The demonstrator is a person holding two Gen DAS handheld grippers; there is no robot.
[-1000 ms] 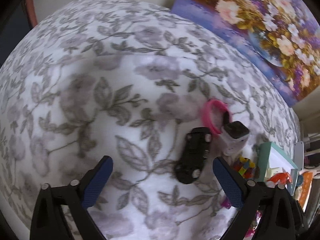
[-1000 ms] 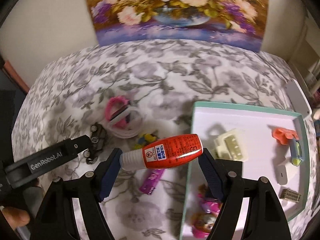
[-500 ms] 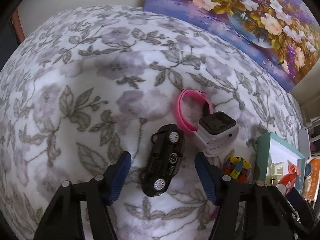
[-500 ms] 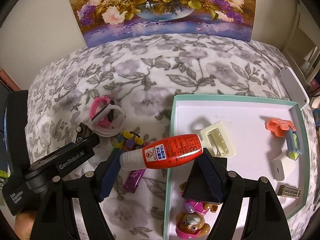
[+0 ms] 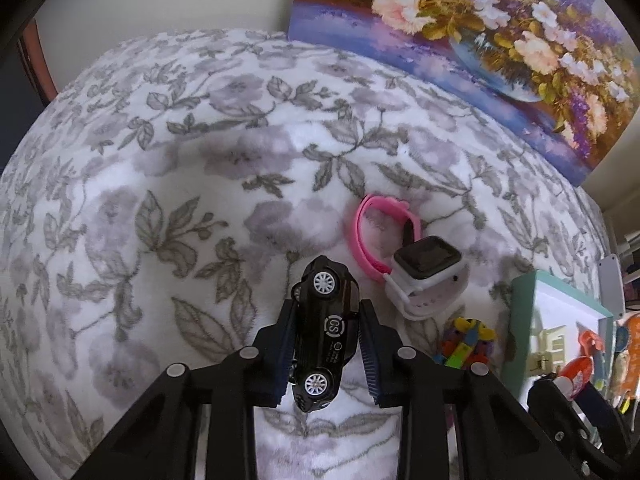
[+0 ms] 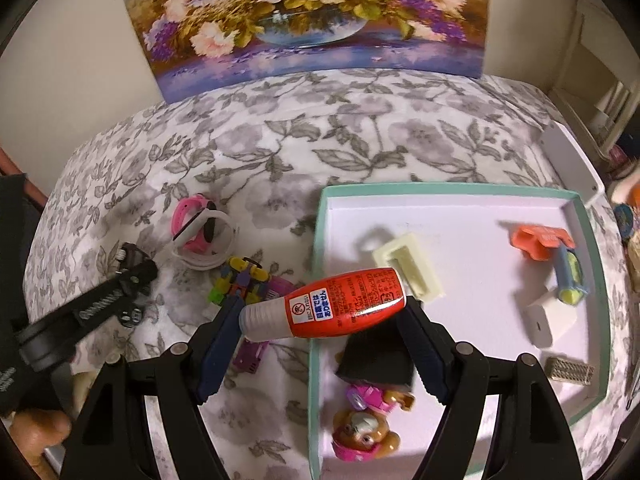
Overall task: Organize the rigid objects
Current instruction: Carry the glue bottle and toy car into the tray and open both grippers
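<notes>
A: What is held by the left gripper (image 5: pixel 325 350)?

B: A black toy car (image 5: pixel 325 334) is clamped between its blue fingers (image 5: pixel 285 354), lying on its side on the flowered bedspread (image 5: pixel 168 184). A pink watch (image 5: pixel 386 236) and a white watch (image 5: pixel 426 274) are seen just beside it.

A: And the right gripper (image 6: pixel 320 330)?

B: A red bottle (image 6: pixel 334 306) is gripped crosswise between its fingers, the white cap to the left, above the edge of the teal-rimmed box (image 6: pixel 448 189). A cream plastic piece (image 6: pixel 410 270), an orange clip (image 6: pixel 540 242) and a toy pup (image 6: pixel 366 426) are seen inside the box.
</notes>
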